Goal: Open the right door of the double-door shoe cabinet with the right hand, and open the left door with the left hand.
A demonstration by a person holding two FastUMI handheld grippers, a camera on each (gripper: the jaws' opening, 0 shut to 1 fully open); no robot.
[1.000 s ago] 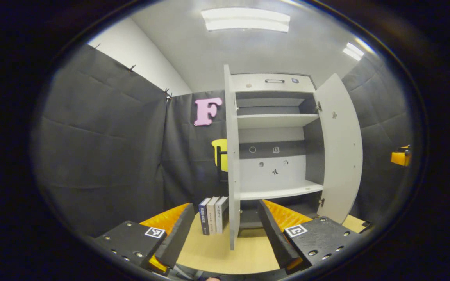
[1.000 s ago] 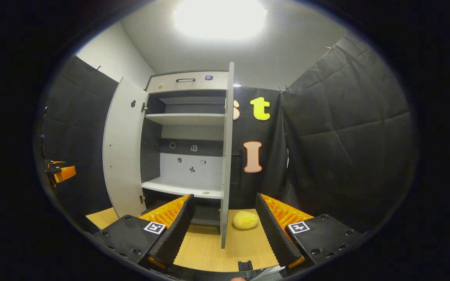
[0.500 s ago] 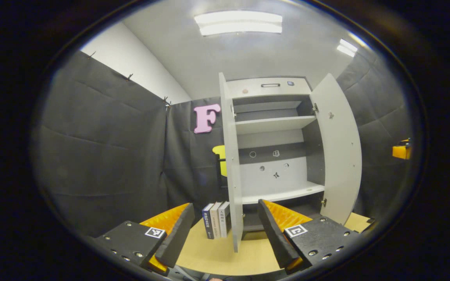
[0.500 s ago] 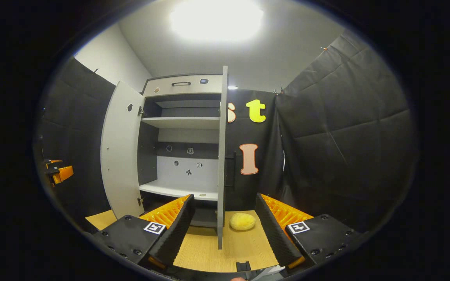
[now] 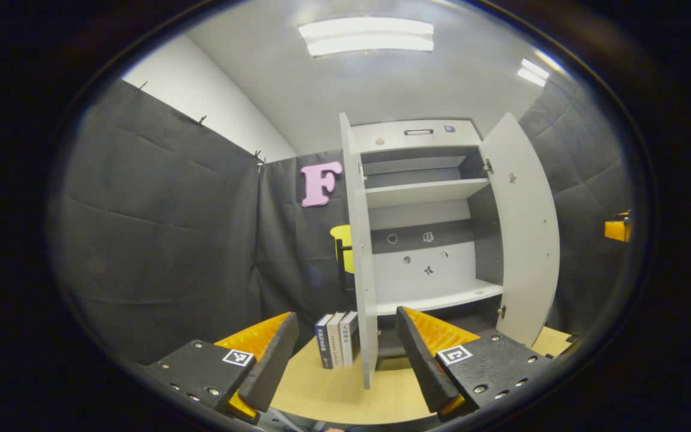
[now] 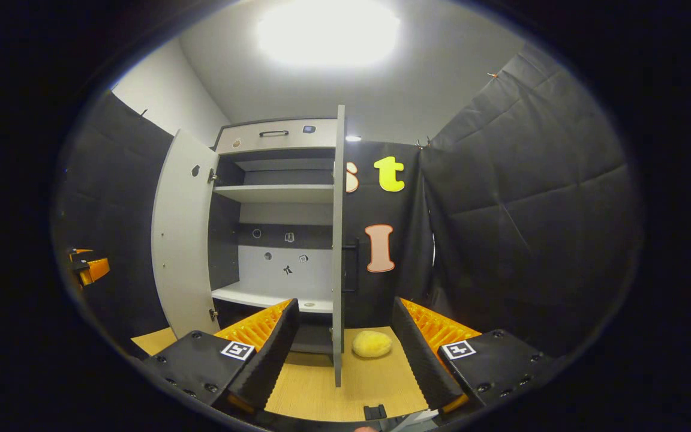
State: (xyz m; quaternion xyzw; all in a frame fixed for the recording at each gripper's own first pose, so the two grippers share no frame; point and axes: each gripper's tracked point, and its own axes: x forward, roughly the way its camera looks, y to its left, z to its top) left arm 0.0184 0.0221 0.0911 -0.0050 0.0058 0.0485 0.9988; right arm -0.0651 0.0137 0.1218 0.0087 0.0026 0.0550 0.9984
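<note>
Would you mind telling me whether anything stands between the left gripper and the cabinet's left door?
Nothing visible does. The left gripper is open, and the left door stands edge-on just beyond its fingertips. The books stand left of the door.

Not much readable here tbh. The three books (image 5: 338,339) at about 6 o'clock in the left gripper view have spine lettering, way too small to make out. Same with the tiny stickers (image 6: 287,270) on the shoe cabinet's back panel (image 6: 285,267).
</note>
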